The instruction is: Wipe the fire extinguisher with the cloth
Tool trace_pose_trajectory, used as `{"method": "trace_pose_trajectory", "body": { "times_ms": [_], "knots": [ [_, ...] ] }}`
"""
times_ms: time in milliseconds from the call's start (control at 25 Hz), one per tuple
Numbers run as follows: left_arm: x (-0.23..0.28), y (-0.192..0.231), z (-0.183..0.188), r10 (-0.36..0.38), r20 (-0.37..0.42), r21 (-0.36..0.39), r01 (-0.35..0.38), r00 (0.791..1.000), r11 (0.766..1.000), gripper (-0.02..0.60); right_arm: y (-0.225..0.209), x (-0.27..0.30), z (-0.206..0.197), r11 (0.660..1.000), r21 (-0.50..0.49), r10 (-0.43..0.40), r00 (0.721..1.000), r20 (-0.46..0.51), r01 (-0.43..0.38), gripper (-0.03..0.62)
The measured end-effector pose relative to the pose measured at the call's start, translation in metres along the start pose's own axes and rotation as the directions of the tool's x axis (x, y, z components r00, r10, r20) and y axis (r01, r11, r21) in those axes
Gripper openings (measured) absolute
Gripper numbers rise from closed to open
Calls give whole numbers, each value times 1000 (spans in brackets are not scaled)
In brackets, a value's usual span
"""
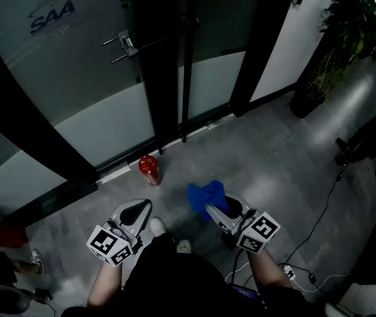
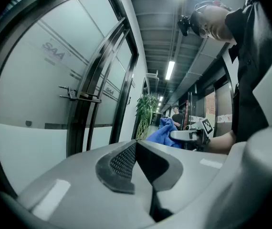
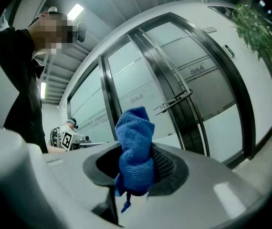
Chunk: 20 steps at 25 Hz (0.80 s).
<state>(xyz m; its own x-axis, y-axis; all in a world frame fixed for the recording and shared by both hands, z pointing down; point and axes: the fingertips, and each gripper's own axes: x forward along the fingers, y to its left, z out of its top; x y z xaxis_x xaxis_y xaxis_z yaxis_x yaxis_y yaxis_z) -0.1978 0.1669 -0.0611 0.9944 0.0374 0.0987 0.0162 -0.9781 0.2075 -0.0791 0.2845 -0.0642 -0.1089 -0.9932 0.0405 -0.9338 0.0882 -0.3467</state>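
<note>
Seen from above, a person in dark clothing stands on a smooth grey floor (image 1: 267,157) with a gripper in each hand at waist height. The left gripper (image 1: 143,207) has its jaws pressed together on nothing; in the left gripper view the dark ribbed pads (image 2: 121,160) meet at a point. The right gripper (image 1: 213,211) is clamped on a bright blue cloth (image 1: 205,195), which bunches above the jaws and trails slightly below them in the right gripper view. Two pale shoes (image 1: 156,226) show between the arms. Just ahead, a small red fire extinguisher (image 1: 150,169) stands upright on the floor, apart from the cloth and nearer the left gripper's side, close to the foot of a glass door (image 1: 76,91). The door is frosted, set in thick black frames, and carries a metal handle (image 1: 123,45) and a faint blue logo. It runs diagonally and closes off the left and far sides. To the right of the extinguisher the floor lies open and reflects some light, reaching a white wall and a leafy potted plant (image 1: 336,41) in the far right corner. A thin black cable (image 1: 324,210) snakes across the floor on the right, near the person's right side. Someone else's dark shoe (image 1: 342,152) shows at the far right edge.
</note>
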Motion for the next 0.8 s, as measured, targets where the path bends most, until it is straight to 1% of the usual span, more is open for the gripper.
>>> {"method": "trace_pose_trajectory", "body": {
  "times_ms": [120,280,440,600,720,800],
  "knots": [
    [9,17,-7,16,-7,-20,-16,1000,1000,6,-18,9,-1,1000,10,-22,1000,-9,22,135],
    [28,53,-11,37,5,-40,-37,999,999,6,-48,35,1,999,18,-40,999,-16,40,135],
    [51,95,-1,42,29,-47,-41,999,998,6,-74,74,16,999,-1,-36,999,-29,36,135],
    [73,145,23,54,77,-16,-53,996,998,6,-100,129,40,1000,-26,-7,1000,-26,7,135],
    [78,184,40,92,110,-5,-92,990,996,6,-111,174,55,999,-36,33,999,-31,-34,135],
    [76,205,46,125,118,-7,-125,985,992,6,-114,201,59,996,-47,67,996,-55,-70,135]
  ]
}}
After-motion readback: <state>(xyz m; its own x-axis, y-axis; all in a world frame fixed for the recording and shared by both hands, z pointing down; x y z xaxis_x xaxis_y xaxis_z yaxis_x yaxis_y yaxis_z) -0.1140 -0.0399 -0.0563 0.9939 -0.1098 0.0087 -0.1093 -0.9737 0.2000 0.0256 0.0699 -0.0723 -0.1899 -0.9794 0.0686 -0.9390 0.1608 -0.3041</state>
